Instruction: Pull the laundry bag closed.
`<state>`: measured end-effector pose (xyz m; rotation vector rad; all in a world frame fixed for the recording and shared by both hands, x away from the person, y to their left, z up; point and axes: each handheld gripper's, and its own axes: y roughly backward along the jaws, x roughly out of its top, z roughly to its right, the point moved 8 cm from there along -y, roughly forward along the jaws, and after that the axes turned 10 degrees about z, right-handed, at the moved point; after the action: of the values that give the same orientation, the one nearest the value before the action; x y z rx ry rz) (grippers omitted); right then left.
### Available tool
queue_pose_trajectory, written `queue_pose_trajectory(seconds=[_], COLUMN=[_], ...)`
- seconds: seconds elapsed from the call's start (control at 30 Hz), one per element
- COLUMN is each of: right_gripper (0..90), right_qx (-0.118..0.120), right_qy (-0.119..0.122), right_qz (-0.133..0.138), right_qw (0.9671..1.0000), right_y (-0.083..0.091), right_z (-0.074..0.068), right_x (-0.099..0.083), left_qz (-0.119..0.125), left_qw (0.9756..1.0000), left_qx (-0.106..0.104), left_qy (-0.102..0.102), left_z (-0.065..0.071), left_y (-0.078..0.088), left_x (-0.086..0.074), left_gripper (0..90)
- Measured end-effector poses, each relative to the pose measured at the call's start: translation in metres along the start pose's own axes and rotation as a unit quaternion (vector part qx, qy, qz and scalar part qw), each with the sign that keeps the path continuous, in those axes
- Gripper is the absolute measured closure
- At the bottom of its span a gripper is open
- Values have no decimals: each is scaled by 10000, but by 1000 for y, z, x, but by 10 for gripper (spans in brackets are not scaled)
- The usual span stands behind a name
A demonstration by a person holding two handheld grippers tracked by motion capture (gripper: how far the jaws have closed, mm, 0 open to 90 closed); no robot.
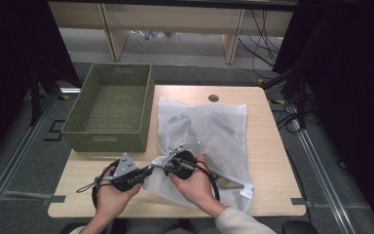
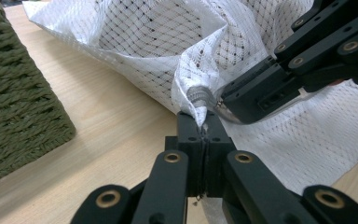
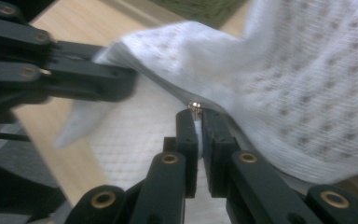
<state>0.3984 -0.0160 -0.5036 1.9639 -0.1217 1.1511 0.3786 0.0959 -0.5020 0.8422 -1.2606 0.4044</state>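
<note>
Nearest us, at lower centre, our left gripper (image 2: pixel 204 128) is clamped on a corner of the white mesh laundry bag (image 1: pixel 209 136). Our right gripper (image 3: pixel 199 116) pinches its small metal zipper pull (image 3: pixel 194 106). The bag looks light, limp and snag-prone, lying mid-table beside the green woven basket (image 1: pixel 111 108); both hands rest low and level.

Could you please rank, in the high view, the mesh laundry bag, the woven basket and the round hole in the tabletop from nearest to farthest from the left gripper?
From the left gripper:
1. Mesh laundry bag, pinched at its near corner.
2. Woven basket, beyond, at the table's left.
3. Round hole, near the far edge.
</note>
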Motion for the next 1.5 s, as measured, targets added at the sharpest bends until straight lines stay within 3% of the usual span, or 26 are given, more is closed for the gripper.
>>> queue_pose_trajectory(seconds=[0.07, 0.13, 0.23, 0.33, 0.63, 0.67, 0.77, 0.93, 0.97, 1.0, 1.07, 1.2, 1.27, 1.33, 1.4, 1.5], right_gripper=[871, 871, 871, 871, 871, 871, 870, 871, 871, 871, 871, 870, 870, 871, 870, 870], right_qx=[-96, -4, 31, -167, -283, -244, -295, -230, -295, -297, -352, -348, -345, -355, -305, -310], right_qy=[-89, -103, 28, -75, -146, -172, -146, -83, -51, -196, -258, -209, -185, -157, -297, -221], right_qz=[-42, -61, -78, -47, -163, -114, -70, -236, -271, -284, -278, -267, -228, -239, -300, -299], right_qw=[9999, 9999, 10000, 9998, 9994, 9995, 9994, 9994, 9992, 9990, 9987, 9988, 9990, 9990, 9986, 9988], right_y=[1, 2, 3, 4, 6, 5, 7, 9, 10, 10, 11, 13, 13, 14, 15, 15], right_z=[3, 3, 5, 7, 14, 14, 16, 18, 20, 20, 23, 25, 25, 27, 27, 29], right_x=[-2, -3, -3, -3, -6, -6, -6, -9, -10, -12, -14, -15, -14, -14, -16, -15], left_qz=[-8, -67, -27, 0, 88, 71, 42, 108, 79, 73, 34, 55, 40, 104, 45, 40], left_qw=[10000, 10000, 10000, 10000, 9998, 9999, 9999, 9996, 9997, 9997, 9998, 9997, 9997, 9995, 9997, 9997], left_qx=[24, 39, 4, 64, 73, 108, 91, 107, 151, 122, 155, 120, 166, 145, 168, 183], left_qy=[56, -33, 51, 57, 156, 77, 104, 235, 184, 179, 118, 214, 147, 249, 162, 154], left_z=[0, -1, -1, -2, -3, -4, -4, -5, -7, -7, -7, -6, -8, -8, -8, -8], left_y=[1, 0, -1, 1, 2, 4, 3, 2, 3, 3, 2, 1, 2, 1, 2, 2], left_x=[0, -2, -2, -1, 1, 2, 0, 0, -1, -1, -3, -3, -4, -3, -4, -4], left_gripper=[887, 886, 886, 886, 886, 886, 886, 886, 886, 886, 886, 886, 886, 886, 885, 885])
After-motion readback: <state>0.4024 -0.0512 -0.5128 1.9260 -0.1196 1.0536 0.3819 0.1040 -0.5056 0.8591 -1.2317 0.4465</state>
